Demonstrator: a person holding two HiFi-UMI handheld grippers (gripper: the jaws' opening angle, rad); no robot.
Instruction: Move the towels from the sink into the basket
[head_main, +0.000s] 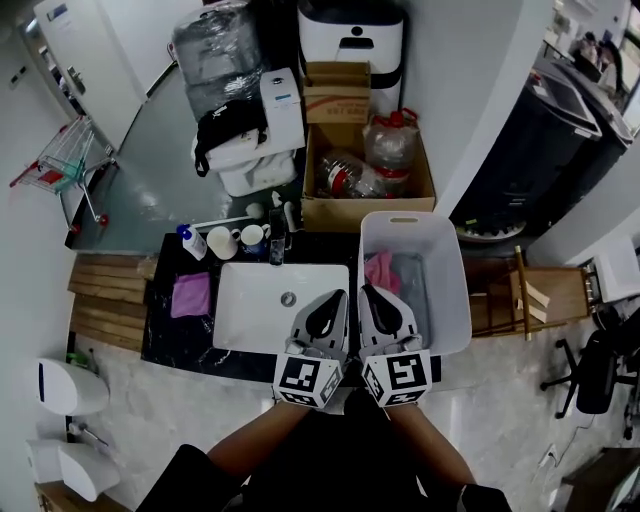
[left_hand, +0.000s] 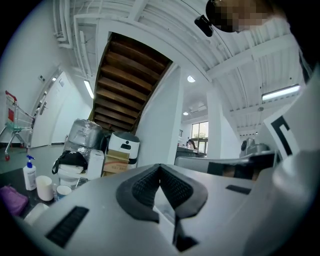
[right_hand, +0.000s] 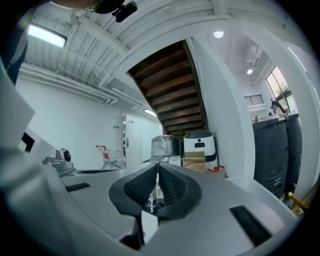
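Note:
The white sink (head_main: 250, 318) shows a bare basin with only its drain (head_main: 288, 298). A purple towel (head_main: 191, 295) lies on the dark counter to the sink's left, also seen low at the left edge of the left gripper view as the purple towel (left_hand: 12, 199). To the right stands the white basket (head_main: 447, 300), holding a pink towel (head_main: 381, 270) and a grey-blue one (head_main: 411, 285). My left gripper (head_main: 335, 297) hovers over the sink's right edge, shut and empty (left_hand: 160, 167). My right gripper (head_main: 368, 292) sits beside it at the basket's near left corner, shut with nothing held (right_hand: 158, 167).
A spray bottle (head_main: 192, 241), two cups (head_main: 222, 242) and the faucet (head_main: 277, 245) line the counter's back. Behind stand a cardboard box of bottles (head_main: 365, 170) and white appliances. A wooden stool (head_main: 520, 295) is right of the basket; a shopping cart (head_main: 62, 160) stands far left.

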